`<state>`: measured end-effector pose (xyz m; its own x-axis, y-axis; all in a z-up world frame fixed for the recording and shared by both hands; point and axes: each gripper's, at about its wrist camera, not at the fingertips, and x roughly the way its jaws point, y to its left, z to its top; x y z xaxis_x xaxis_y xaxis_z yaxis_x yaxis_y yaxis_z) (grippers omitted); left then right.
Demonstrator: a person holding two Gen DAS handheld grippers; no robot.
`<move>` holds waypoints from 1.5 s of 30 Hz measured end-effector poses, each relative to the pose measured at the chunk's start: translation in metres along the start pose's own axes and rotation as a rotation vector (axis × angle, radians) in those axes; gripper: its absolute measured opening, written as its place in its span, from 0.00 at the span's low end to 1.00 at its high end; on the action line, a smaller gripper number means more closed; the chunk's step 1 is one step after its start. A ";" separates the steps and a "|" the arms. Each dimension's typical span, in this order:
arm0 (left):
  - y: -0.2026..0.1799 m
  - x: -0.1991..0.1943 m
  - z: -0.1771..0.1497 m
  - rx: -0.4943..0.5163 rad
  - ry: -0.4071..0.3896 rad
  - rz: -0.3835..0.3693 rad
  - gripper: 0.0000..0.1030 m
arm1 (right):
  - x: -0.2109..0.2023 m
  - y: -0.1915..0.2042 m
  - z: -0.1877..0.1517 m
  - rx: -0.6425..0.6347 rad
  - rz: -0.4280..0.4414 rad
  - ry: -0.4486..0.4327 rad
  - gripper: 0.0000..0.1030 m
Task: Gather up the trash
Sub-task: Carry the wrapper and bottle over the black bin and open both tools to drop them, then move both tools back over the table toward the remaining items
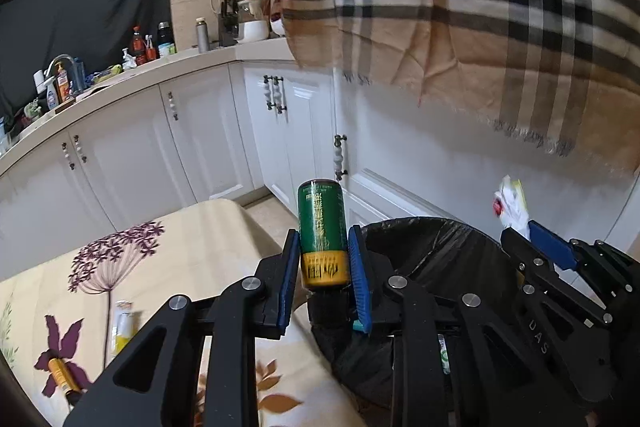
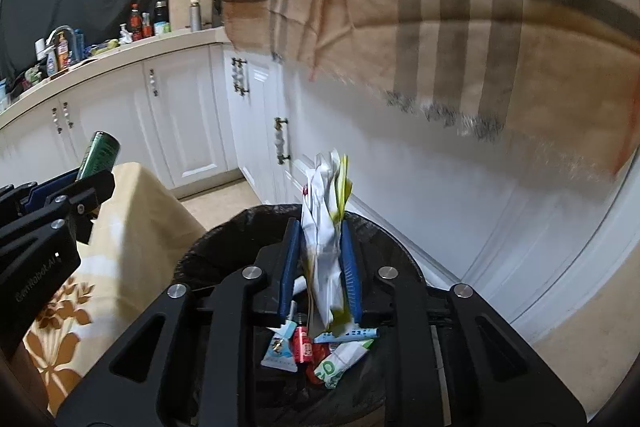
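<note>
- Far left, on the desk (image 1: 188,251) with its flowered cloth: a small yellow wrapper (image 1: 122,323) and a gold-capped tube (image 1: 60,375) lie near the front left corner. Judged as trash not yet collected.
- My left gripper (image 1: 323,267): jaws pinching a green can (image 1: 322,227) low on its yellow band, can upright. It sits over the desk's right edge, just short of the bin's rim. Upright hold keeps any dregs in, I judge.
- Black-lined bin (image 2: 224,239) stands on the floor against the desk's right edge, close enough to drop into without a long carry. Wrappers already lie at its bottom.
- My right gripper (image 2: 322,263): jaws pinching a crumpled white-and-yellow paper wad (image 2: 326,211) at its lower half; the rest sticks up past the tips. It hangs directly above the bin's mouth, so release here should land it inside.
- Next, by my judgement: let the wad go, then bring the can across the rim.
</note>
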<state>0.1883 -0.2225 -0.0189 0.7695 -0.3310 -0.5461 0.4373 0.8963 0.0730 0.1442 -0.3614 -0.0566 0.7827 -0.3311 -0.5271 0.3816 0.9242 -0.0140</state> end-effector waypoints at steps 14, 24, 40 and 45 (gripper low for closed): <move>0.024 -0.010 -0.002 -0.055 0.019 0.038 0.48 | -0.010 0.009 -0.002 -0.008 0.011 -0.005 0.26; 0.091 -0.054 -0.024 -0.127 0.051 0.160 0.51 | -0.039 0.062 0.002 -0.052 0.133 -0.012 0.27; 0.212 -0.116 -0.081 -0.295 0.094 0.381 0.53 | -0.075 0.174 -0.015 -0.193 0.308 0.017 0.37; 0.240 -0.126 -0.098 -0.340 0.111 0.425 0.55 | -0.074 0.201 -0.023 -0.238 0.340 0.044 0.37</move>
<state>0.1512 0.0630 -0.0144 0.7840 0.0970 -0.6132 -0.0901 0.9950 0.0423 0.1517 -0.1470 -0.0400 0.8205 0.0038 -0.5717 -0.0231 0.9994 -0.0264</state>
